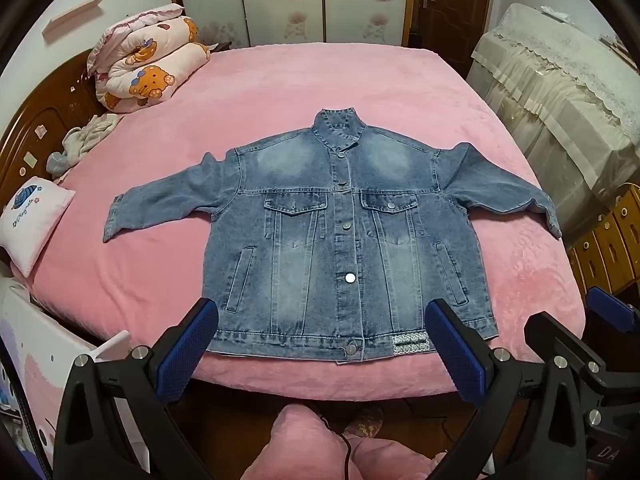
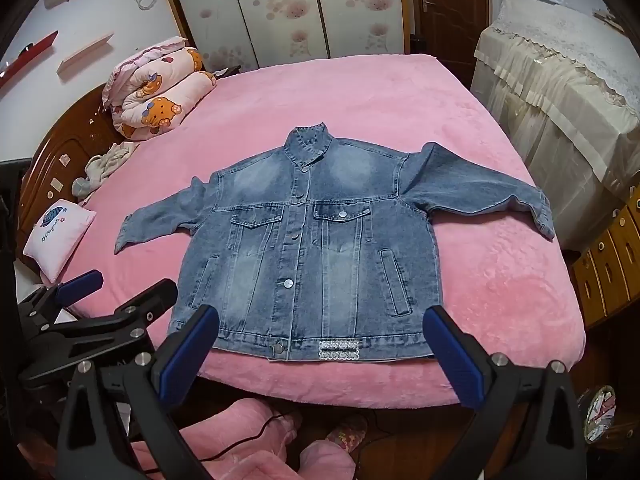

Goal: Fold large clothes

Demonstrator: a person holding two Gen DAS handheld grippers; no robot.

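Note:
A blue denim jacket (image 1: 340,232) lies flat, front up and buttoned, on the pink bed (image 1: 320,80), sleeves spread to both sides, hem at the near edge. It also shows in the right wrist view (image 2: 312,248). My left gripper (image 1: 322,344) is open and empty, held before the near bed edge over the hem. My right gripper (image 2: 320,352) is open and empty, beside the left, also at the hem. The right gripper shows at the right edge of the left wrist view (image 1: 576,320); the left gripper shows at the left of the right wrist view (image 2: 116,284).
A rolled bear-print quilt (image 1: 148,64) and a small white pillow (image 1: 32,220) lie at the bed's left, by the wooden headboard (image 1: 36,120). A crumpled cloth (image 1: 80,140) lies near them. A cloth-covered cabinet (image 1: 560,100) and wooden drawers (image 1: 612,240) stand to the right.

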